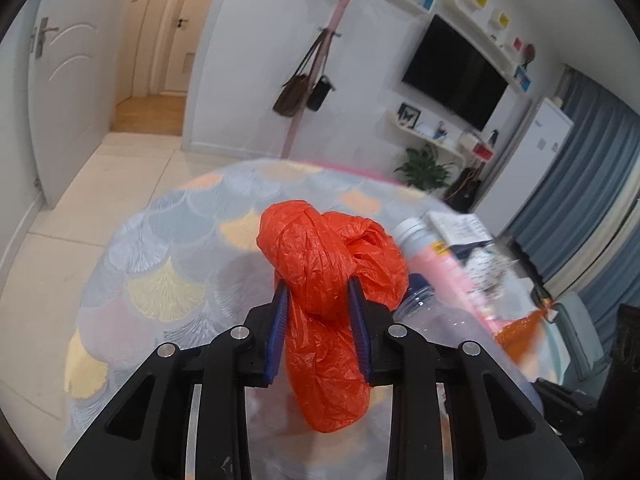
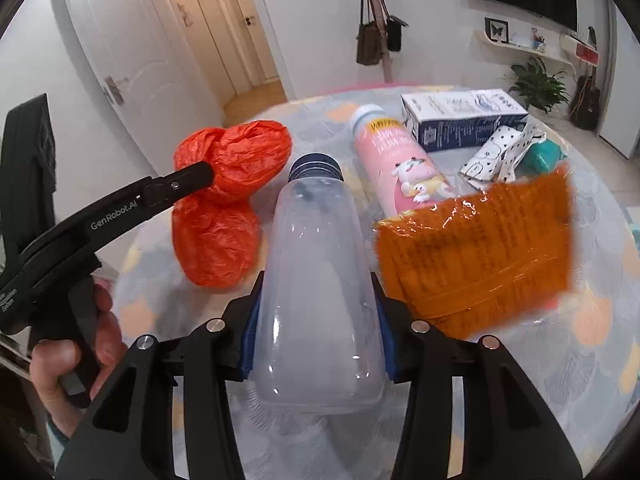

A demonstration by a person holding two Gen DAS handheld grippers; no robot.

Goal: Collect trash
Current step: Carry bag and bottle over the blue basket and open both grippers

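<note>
My left gripper (image 1: pixel 318 288) is shut on a crumpled red plastic bag (image 1: pixel 332 264) and holds it over the round table; in the right wrist view the bag (image 2: pixel 224 208) hangs from the left gripper's fingers (image 2: pixel 188 180). My right gripper (image 2: pixel 316 288) is shut on a clear empty plastic bottle (image 2: pixel 320 292) with a dark blue cap, which points away from me. An orange snack wrapper (image 2: pixel 476 248) lies just right of the bottle. A pink bottle (image 2: pixel 396 168) lies beyond it.
A blue-and-white carton (image 2: pixel 464 116), a patterned cloth (image 2: pixel 500 156) and a teal object (image 2: pixel 540 156) lie at the table's (image 1: pixel 160 280) far right. Beyond the table are a coat stand with bags (image 1: pixel 308 92), a wall TV (image 1: pixel 452 72), a plant (image 1: pixel 424 168) and doors.
</note>
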